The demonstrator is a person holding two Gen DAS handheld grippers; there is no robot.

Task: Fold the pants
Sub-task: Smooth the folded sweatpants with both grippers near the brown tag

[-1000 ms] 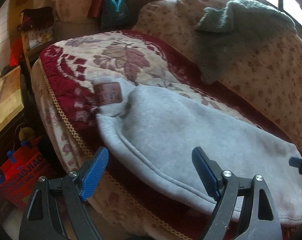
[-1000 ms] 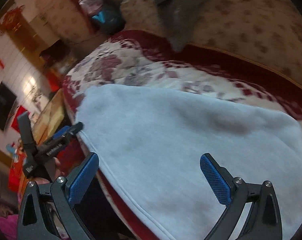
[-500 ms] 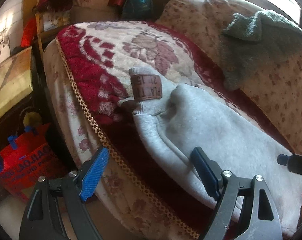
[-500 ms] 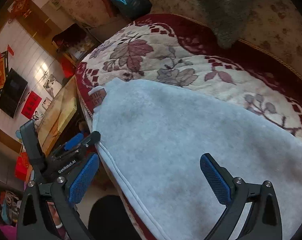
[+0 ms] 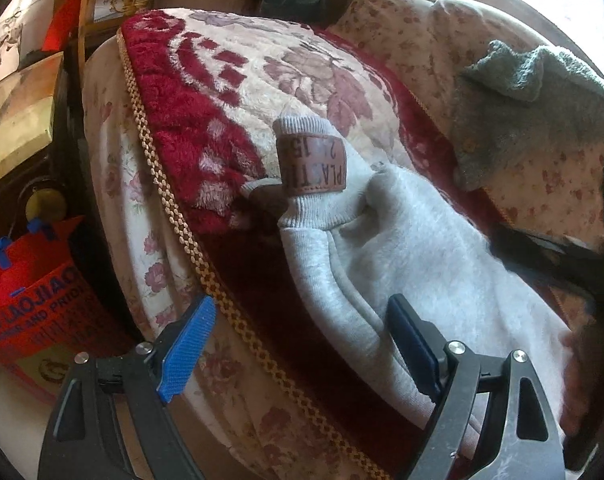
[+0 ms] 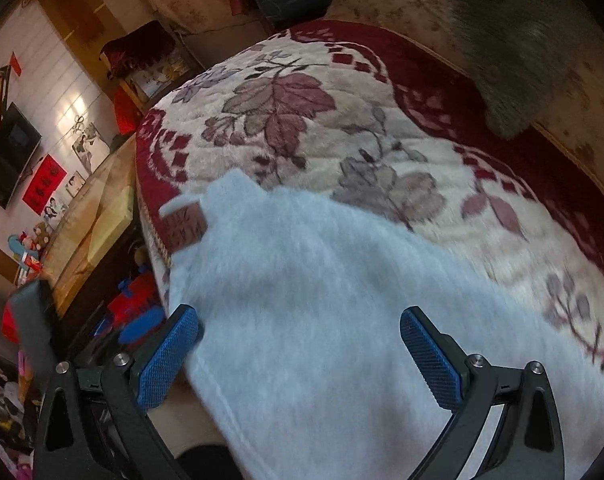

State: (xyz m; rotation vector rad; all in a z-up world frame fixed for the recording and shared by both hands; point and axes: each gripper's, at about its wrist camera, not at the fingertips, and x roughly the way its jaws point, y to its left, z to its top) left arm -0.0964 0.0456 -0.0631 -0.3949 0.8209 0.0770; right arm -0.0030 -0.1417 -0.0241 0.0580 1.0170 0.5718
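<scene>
Both grippers slid toward the waistband | pale grey fleece pants (image 5: 442, 248) lengthwise under left gripper (image 5: 302, 344), right gripper (image 6: 300, 350) | jaws wide, empty

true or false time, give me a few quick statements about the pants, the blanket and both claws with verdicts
1. The grey pants lie on a red and cream floral blanket. True.
2. The left claw is clamped on the pants. False: its jaws stand wide open, gripping nothing.
3. A brown patch label sits on the ribbed waistband. True.
4. The right claw is shut. False: its jaws are open above the grey fabric.
5. A green-grey towel is draped over the floral sofa back. True.
6. The red bag sits on top of the pants. False: it stands down beside the blanket's edge.
</scene>
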